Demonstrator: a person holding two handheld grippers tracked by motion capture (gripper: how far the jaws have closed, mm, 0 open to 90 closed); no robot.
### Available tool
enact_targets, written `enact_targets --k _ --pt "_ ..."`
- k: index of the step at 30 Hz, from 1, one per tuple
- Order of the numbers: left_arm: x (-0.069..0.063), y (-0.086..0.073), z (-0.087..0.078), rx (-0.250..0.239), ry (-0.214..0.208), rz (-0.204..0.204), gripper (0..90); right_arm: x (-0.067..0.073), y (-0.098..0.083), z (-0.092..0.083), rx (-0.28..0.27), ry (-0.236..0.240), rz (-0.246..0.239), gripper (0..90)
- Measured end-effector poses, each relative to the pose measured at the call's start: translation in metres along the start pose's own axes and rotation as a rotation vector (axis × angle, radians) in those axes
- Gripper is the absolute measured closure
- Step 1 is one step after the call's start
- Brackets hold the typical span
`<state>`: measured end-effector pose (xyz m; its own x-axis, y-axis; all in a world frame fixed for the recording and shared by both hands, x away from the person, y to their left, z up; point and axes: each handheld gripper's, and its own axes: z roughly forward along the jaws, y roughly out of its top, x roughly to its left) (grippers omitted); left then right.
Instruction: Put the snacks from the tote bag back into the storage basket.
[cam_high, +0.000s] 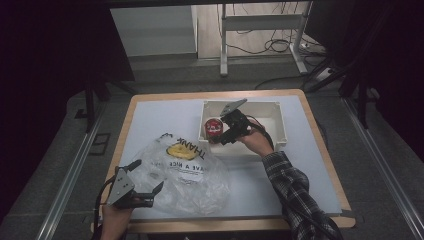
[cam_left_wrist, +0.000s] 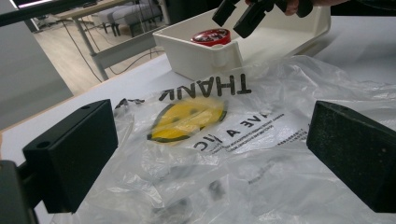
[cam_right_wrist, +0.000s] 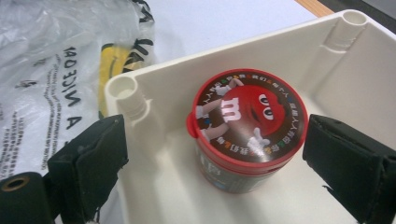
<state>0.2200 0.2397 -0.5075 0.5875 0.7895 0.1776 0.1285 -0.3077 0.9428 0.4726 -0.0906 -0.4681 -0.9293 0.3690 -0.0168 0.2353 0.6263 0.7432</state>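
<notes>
A red-lidded candy tub (cam_high: 214, 128) (cam_right_wrist: 247, 116) stands upright in the left end of a white plastic box (cam_high: 280, 107) (cam_right_wrist: 280, 46). My right gripper (cam_high: 223, 137) (cam_right_wrist: 219, 163) hangs over it, open. One jaw sits by the box's corner post and the other inside the box, both clear of the tub. A crumpled clear plastic bag (cam_high: 190, 175) (cam_left_wrist: 224, 154) with a yellow smiley and black lettering lies flat on the table. My left gripper (cam_high: 148, 175) (cam_left_wrist: 215, 144) is open wide at the bag's near-left edge, jaws either side of the film without pressing it.
The white tabletop (cam_high: 165, 115) has a wooden rim. From the left gripper view, the box (cam_left_wrist: 196, 56), tub (cam_left_wrist: 211, 36) and right gripper (cam_left_wrist: 238, 14) lie beyond the bag. A desk frame (cam_high: 260, 22) and floor cables stand behind the table.
</notes>
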Motion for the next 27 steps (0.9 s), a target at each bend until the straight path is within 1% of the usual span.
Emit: enact_targets --k 10,17,27 --pt "0.001 0.0 -0.001 0.005 -0.001 0.007 1.9 0.007 -0.002 -0.006 -0.017 -0.001 -0.001 6.9" --pt "0.0 0.0 -0.001 -0.003 -0.001 -0.001 1.8 0.012 -0.004 -0.012 -0.019 -0.006 -0.006 6.9" --pt "0.0 0.0 -0.001 -0.005 -0.002 -0.002 1.8 0.018 -0.008 -0.018 -0.027 -0.007 0.002 6.9"
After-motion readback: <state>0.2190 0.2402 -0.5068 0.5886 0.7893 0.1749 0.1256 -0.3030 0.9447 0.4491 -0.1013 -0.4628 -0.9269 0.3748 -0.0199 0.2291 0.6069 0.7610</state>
